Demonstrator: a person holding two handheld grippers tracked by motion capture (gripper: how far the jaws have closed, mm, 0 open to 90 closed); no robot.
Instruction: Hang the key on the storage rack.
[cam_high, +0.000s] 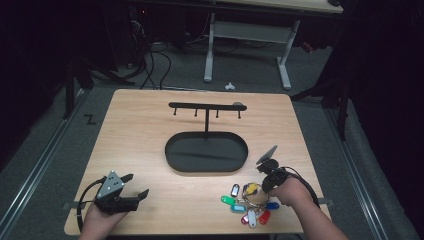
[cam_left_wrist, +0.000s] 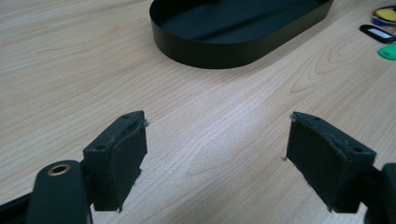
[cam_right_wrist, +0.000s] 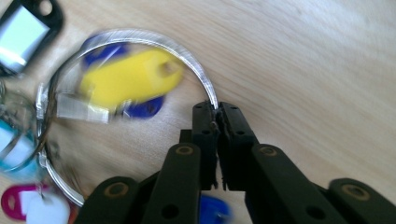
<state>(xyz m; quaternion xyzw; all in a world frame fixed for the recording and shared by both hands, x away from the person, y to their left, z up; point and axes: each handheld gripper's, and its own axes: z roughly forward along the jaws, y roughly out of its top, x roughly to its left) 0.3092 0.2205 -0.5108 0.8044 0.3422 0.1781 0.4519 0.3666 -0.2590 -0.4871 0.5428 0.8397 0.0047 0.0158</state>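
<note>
While the big metal ring (cam_right_wrist: 205, 79) lies on the table (cam_high: 140, 135) at the near right, the right gripper (cam_right_wrist: 217, 114) has its jaws pinched together on the ring's edge, and the wire runs right between the tips. Inside the ring sits a yellow tag (cam_right_wrist: 130, 79), blurred, with a blue tag (cam_right_wrist: 140, 109) under it. A black tag (cam_right_wrist: 25, 32) with a white label lies just outside the ring, and a pink tag (cam_right_wrist: 16, 200) shows by the ring's lower arc. From the high view the whole bunch (cam_high: 250, 202) fans out near the table's near right edge, with green, blue, red and white tags spread around the ring, and the right hand (cam_high: 290, 192) sits just right of it.

Further out, in the middle of the table, there's the black oval tray (cam_high: 172, 152), with a post rising from its far side to a bar (cam_high: 205, 106) with small hooks hanging off it.

Over at the near left, the left gripper (cam_high: 135, 187) rests low over bare wood, jaws spread wide with nothing between them. Its own view shows the tray's wall (cam_left_wrist: 224, 53) ahead.
</note>
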